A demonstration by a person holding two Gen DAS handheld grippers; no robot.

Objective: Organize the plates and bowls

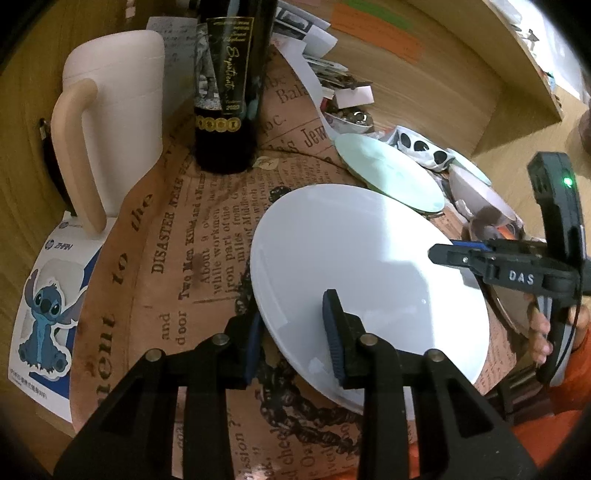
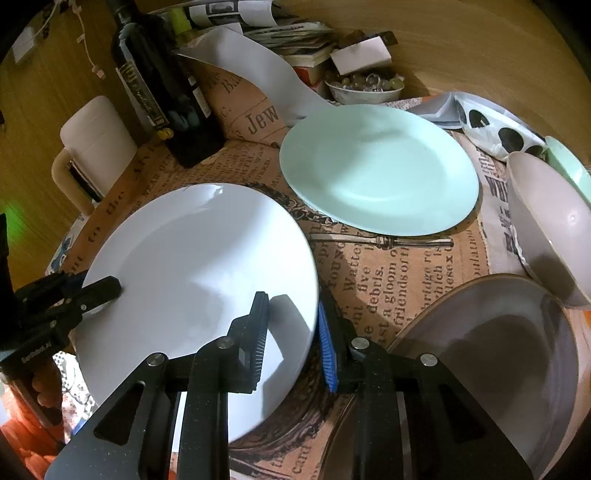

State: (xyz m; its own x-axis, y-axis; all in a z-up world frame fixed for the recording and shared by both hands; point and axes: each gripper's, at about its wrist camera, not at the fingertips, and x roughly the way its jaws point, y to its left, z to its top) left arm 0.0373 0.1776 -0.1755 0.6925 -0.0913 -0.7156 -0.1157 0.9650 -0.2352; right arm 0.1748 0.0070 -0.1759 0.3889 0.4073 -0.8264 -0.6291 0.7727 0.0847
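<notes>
A white plate lies on the newspaper-print cloth, and both grippers hold it. My left gripper is shut on its near rim, one pad under the edge and one on top. My right gripper is shut on the opposite rim of the white plate; in the left wrist view the right gripper shows at the plate's far right edge. Beyond lies a mint green plate. A grey plate sits right of my right gripper, with a pale bowl and a green bowl behind it.
A dark wine bottle and a white jug stand at the back left. Stacked papers, a small bowl of beads and a spotted cloth crowd the back. A hand grips the right tool.
</notes>
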